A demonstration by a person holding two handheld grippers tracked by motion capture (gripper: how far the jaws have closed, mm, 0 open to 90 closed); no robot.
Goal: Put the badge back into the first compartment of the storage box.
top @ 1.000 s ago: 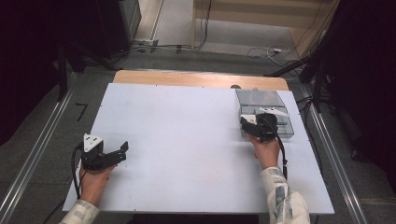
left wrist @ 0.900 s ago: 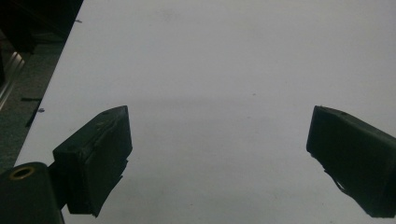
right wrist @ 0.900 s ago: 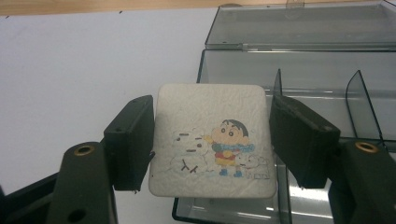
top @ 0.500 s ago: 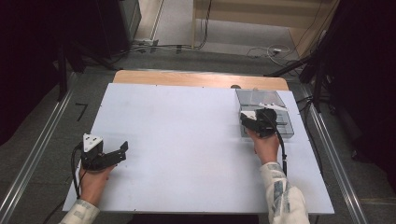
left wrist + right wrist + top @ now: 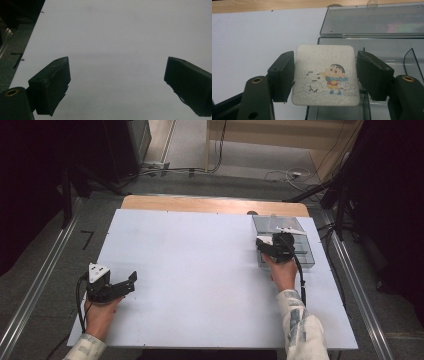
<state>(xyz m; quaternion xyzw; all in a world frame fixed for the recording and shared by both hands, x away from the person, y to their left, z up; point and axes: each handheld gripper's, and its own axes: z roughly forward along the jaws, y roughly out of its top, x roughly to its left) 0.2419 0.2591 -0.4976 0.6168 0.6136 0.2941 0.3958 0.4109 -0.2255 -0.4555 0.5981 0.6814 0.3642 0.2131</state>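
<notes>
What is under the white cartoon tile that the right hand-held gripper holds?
Under the cartoon tile, held by the right hand-held gripper, lies the clear plastic box, lid open behind it, on the white table. The tile covers part of the box, so any contents there cannot be seen.

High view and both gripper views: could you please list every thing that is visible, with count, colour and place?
Table: one, white top with a wooden far edge.
Box: one, clear grey plastic, lid open, far right of the table.
Card: one, white with a cartoon picture, between the right tool's jaws, over the box.
Cables: several, on the floor beyond the table.
Left tool: black, open, near left of the table.
Right tool: black, shut on the card.
</notes>
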